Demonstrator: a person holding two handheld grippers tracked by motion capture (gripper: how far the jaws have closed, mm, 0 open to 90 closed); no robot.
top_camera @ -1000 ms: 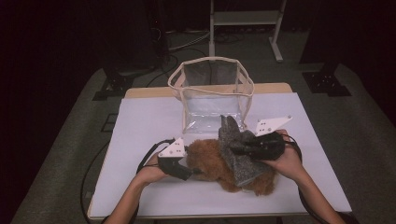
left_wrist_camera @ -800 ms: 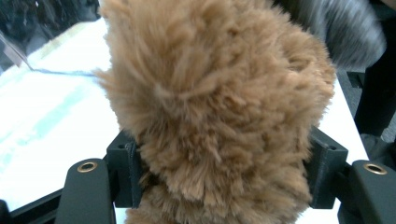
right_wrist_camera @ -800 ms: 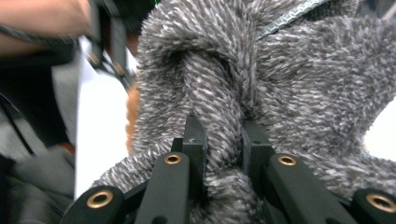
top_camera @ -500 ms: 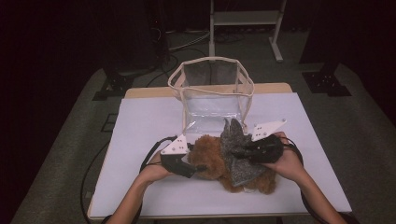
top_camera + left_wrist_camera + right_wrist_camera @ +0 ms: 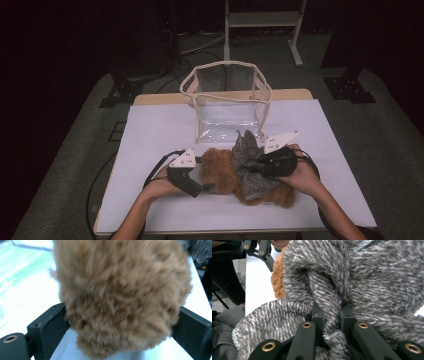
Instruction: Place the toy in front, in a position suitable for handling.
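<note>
The right gripper (image 5: pixel 329 322) pinches a fold of the grey fuzzy cloth (image 5: pixel 367 280). The left gripper (image 5: pixel 120 327) has just been opening, and its jaws stand wide around the brown furry toy (image 5: pixel 120 297). Both soft things lie on the white table (image 5: pixel 150 130), in front of the clear bag (image 5: pixel 227 100). Best to hold the cloth tight and lift slowly, so the toy doesn't drag.

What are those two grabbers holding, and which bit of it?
The right hand-held gripper pinches a fold of the grey knit cloth. The left hand-held gripper has just been opening; the brown furry toy sits between its jaws, not squeezed.
</note>
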